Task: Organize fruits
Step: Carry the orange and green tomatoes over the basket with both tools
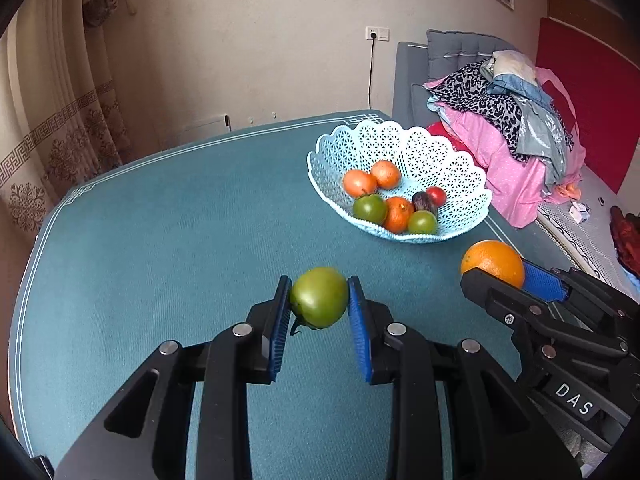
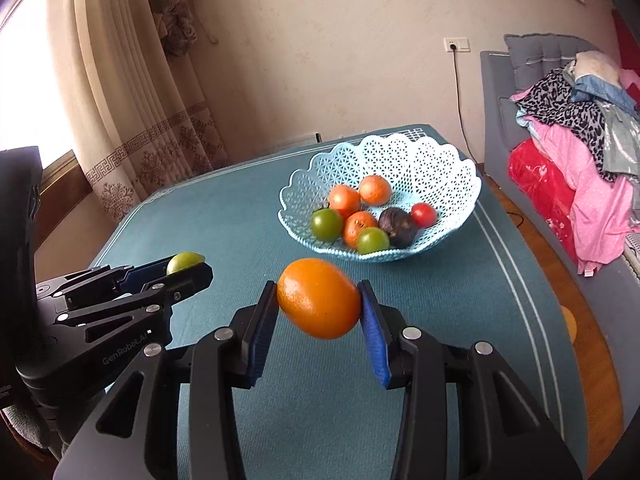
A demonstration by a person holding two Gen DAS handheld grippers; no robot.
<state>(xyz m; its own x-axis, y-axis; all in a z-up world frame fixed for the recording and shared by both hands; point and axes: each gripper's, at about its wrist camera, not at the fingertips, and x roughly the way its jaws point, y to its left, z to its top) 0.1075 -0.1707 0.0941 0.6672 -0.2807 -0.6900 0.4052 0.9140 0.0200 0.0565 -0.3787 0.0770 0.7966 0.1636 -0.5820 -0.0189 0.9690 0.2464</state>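
Left tongs (image 1: 319, 300): blue pads clamped on a green tomato (image 1: 319, 297), held clear above the teal table (image 1: 160, 240). Right tongs (image 2: 320, 300): clamped on an orange (image 2: 319, 298), likewise off the surface, just beside the left pair. Pale blue lattice basket (image 1: 448, 152), far right part of the table: holds two green tomatoes, several orange-red fruits, one small red, one dark purple. Beyond: a sofa piled with clothes (image 1: 516, 128).
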